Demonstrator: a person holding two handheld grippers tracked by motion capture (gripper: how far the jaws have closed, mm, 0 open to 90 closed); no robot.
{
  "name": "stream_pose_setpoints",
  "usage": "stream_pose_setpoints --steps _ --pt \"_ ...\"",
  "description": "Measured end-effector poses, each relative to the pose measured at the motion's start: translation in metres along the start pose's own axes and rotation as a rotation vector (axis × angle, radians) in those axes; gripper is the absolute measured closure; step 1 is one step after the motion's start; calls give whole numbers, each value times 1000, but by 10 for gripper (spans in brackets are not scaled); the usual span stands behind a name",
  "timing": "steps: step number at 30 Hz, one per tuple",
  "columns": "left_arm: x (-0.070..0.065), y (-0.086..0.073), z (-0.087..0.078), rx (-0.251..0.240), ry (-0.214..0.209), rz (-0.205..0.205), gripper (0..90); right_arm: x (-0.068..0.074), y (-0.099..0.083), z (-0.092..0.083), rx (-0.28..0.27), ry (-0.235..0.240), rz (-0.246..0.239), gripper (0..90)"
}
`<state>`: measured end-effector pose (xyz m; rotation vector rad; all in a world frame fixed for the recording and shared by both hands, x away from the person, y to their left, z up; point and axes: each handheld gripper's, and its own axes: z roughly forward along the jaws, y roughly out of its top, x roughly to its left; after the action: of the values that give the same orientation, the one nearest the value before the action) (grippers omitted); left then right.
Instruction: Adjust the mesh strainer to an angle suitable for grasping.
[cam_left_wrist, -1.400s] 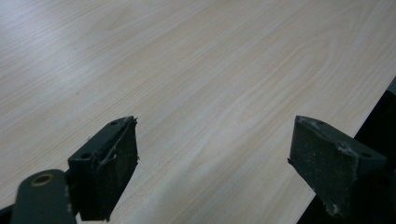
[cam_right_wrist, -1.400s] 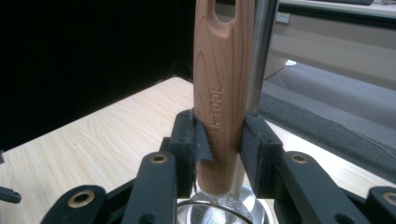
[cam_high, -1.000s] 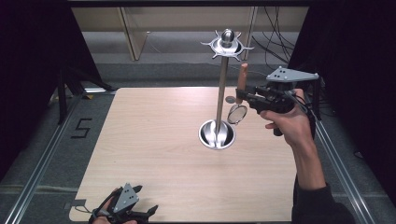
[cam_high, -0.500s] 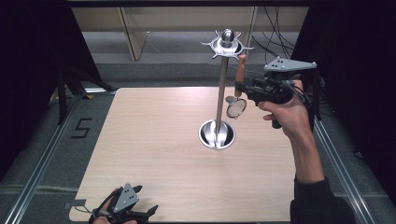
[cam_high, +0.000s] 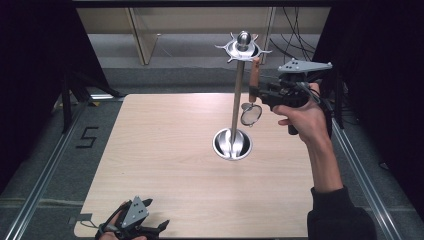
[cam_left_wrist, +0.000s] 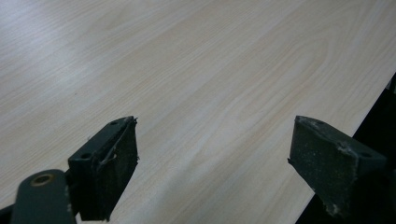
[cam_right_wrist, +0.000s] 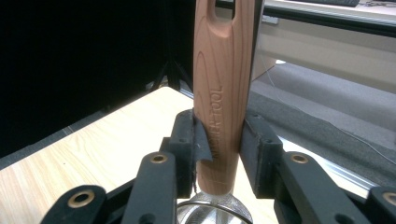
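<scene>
While clamped on strainer (cam_high: 251, 109) handle: right claw (cam_high: 256, 91) beside stand (cam_high: 235, 107); left claw (cam_left_wrist: 212, 163) apart, empty.

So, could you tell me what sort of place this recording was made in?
Most likely a lab recording station: a bare wooden table ringed by black curtains, metal floor rails with a marked number, and loose cables behind.

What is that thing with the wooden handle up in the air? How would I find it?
Start at the tall metal stand rising from the wooden table. Just right of its pole, the right gripper holds a small strainer upright. It alone has a reddish wooden handle with a slot at the top and a round mesh bowl hanging below.
</scene>
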<state>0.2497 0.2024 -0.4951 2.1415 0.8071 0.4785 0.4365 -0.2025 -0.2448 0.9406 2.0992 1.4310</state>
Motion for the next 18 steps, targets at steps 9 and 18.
stream_pose_setpoints --steps 9,18 --pt "-3 0 1 -11 -3 -31 148 0 2 5 11 -9 12 688" --pt "-3 0 1 -25 -11 -32 148 -2 1 10 27 -11 -4 689"
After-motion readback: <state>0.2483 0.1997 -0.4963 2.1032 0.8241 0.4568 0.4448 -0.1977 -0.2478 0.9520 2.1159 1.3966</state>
